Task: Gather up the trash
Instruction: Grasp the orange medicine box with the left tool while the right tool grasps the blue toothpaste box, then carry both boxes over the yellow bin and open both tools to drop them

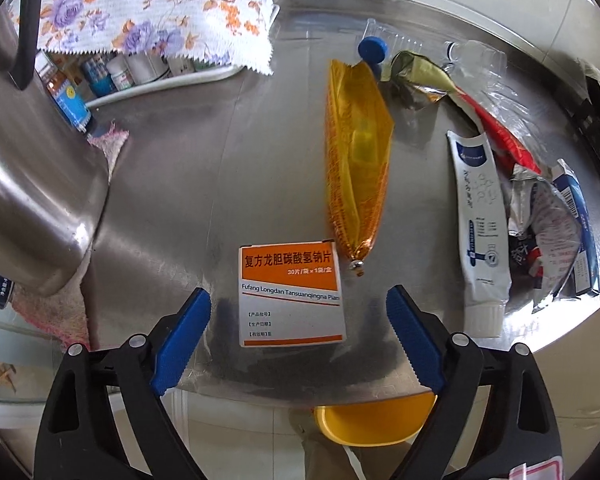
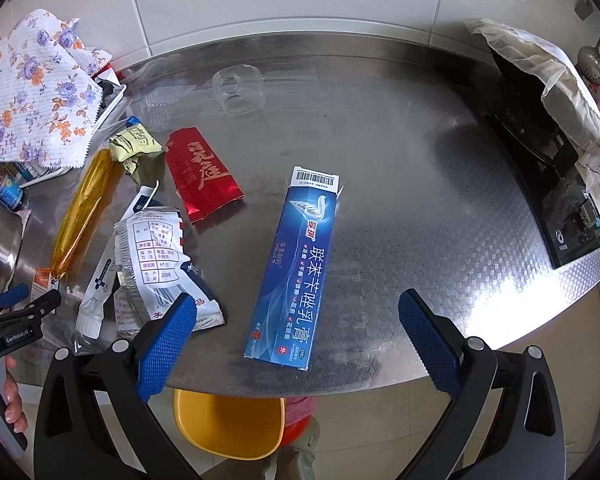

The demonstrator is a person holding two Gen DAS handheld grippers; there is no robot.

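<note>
On the steel table lies an orange-and-white medicine box. My left gripper is open around its lower half, pads clear of its sides. Past it lie a long yellow wrapper, a white tube, a crumpled white packet and a green-gold wrapper. In the right wrist view a long blue carton lies near the front edge. My right gripper is open astride it, not touching. A red packet and a clear plastic cup lie farther back.
A floral cloth covers a tray of small bottles at the back left. A steel pot stands at the left. A black cooktop with a crumpled bag sits at the right. A yellow stool stands below the table's front edge.
</note>
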